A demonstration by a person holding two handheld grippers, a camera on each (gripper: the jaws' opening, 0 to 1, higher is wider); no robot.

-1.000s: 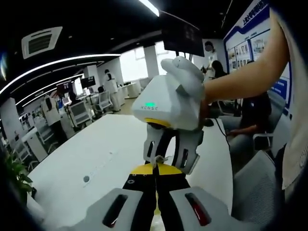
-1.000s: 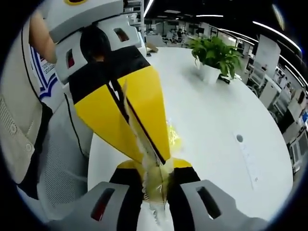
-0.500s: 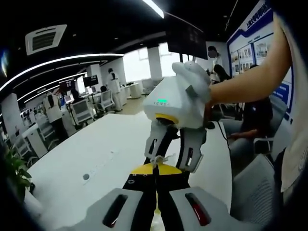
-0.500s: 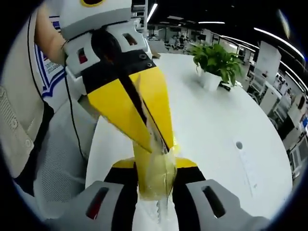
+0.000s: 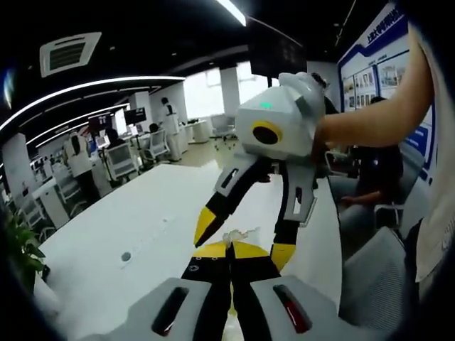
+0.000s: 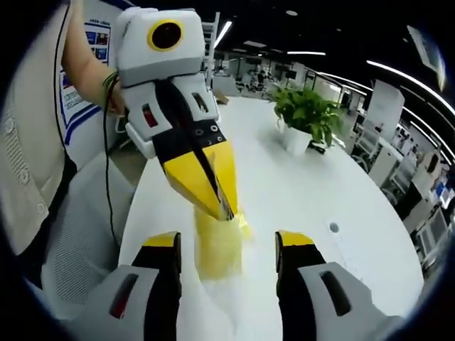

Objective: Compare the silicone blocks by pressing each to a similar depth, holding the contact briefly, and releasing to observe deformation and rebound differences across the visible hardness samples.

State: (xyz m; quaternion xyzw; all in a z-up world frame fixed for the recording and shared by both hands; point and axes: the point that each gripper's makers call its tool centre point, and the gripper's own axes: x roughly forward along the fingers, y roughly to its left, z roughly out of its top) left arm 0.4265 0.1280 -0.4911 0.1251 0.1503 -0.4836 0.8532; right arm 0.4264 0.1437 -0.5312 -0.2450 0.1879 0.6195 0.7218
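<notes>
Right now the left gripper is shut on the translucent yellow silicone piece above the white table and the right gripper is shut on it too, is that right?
Not quite. The left gripper is shut on the translucent yellow silicone piece above the white table, but the right gripper is open: the right gripper view shows its jaws spread on either side of the piece, not touching it.

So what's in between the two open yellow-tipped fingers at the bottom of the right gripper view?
A yellowish see-through bag hangs there, pinched at its top by the left gripper; the white table lies behind it.
</notes>
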